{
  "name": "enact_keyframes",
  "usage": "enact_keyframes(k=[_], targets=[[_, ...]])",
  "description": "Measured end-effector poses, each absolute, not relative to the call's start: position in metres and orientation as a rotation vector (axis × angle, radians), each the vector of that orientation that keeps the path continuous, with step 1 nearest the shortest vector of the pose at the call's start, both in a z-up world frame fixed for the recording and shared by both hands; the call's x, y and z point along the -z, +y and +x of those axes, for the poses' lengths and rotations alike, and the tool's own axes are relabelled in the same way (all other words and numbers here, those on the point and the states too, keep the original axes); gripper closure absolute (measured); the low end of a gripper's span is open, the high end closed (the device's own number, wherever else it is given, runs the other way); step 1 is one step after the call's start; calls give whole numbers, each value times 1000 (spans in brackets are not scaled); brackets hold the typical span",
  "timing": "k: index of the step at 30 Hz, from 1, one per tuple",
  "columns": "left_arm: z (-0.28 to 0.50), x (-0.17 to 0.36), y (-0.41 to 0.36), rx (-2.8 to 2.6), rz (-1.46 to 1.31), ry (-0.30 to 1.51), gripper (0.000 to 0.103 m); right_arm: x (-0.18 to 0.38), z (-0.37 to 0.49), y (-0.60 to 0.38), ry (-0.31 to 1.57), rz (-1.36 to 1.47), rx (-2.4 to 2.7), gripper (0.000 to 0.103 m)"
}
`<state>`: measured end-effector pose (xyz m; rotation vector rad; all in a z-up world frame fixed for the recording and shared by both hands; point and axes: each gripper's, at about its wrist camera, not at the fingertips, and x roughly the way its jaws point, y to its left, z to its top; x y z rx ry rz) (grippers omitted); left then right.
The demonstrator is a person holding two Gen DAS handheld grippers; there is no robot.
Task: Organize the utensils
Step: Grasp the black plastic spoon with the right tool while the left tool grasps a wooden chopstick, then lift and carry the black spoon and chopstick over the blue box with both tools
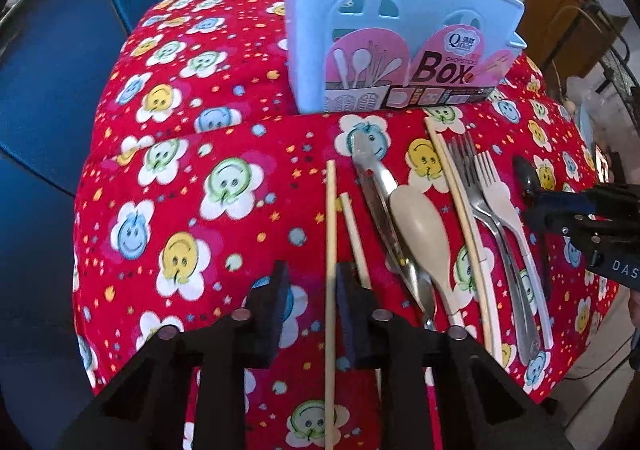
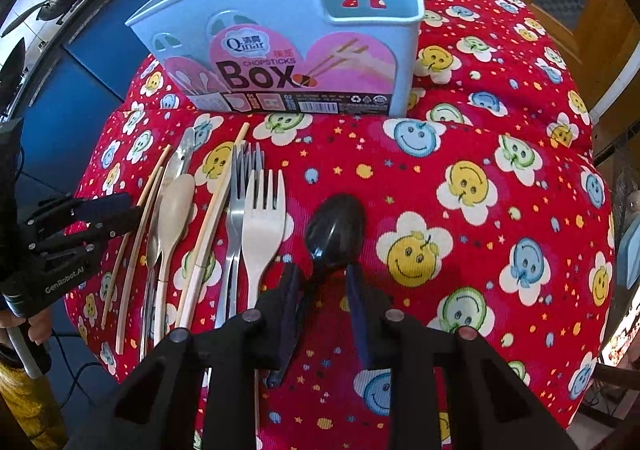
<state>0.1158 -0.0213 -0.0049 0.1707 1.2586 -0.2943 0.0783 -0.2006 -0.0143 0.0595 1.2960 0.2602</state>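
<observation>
Left wrist view shows your left gripper point(image 1: 310, 282) pointing steeply down at the red smiley-print cloth point(image 1: 192, 153), its jaws narrowed to a slim gap with a single pale chopstick point(image 1: 330, 250) running between them. The chopstick sits close against the inner face of the right-hand finger point(image 1: 352, 302), but you cannot tell from here whether both pads actually press it; the left-hand finger stands a little apart from it. A second chopstick point(image 1: 354, 234) lies just beside, partly under that right-hand finger.

From the right wrist view, your right gripper point(image 2: 324, 282) straddles the handle of the black plastic spoon point(image 2: 335, 226), whose bowl lies on the cloth just ahead of the fingertips. Its jaws are also narrow, yet a sliver of cloth shows on each side of the handle, so the pads do not look clamped on it.

Between your two grippers lie the other utensils in a row: metal tongs point(image 1: 374, 177), a beige spoon point(image 1: 420, 226), a chopstick pair point(image 1: 460, 209), a steel fork point(image 2: 236, 205) and a white plastic fork point(image 2: 262, 221). The light blue chopsticks box point(image 2: 288, 45) stands upright at the far edge of the cloth, beyond all of them.
</observation>
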Motion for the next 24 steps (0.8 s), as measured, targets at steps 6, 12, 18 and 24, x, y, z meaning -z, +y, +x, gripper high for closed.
enact_keyframes(k=[6,12,18,24], targets=[[122,4,-26,324,152,1273,99,15,83,-201,1307,30,-239,94],[117,-2,-13,321,67,1198,99,14,76,-208,1256,65,-248,95],[96,-32,5,353,-60,1012,99,-6,53,-217,1084,127,-269,95],[81,-66,4,366,-126,782,99,-31,35,-227,852,156,-265,95]])
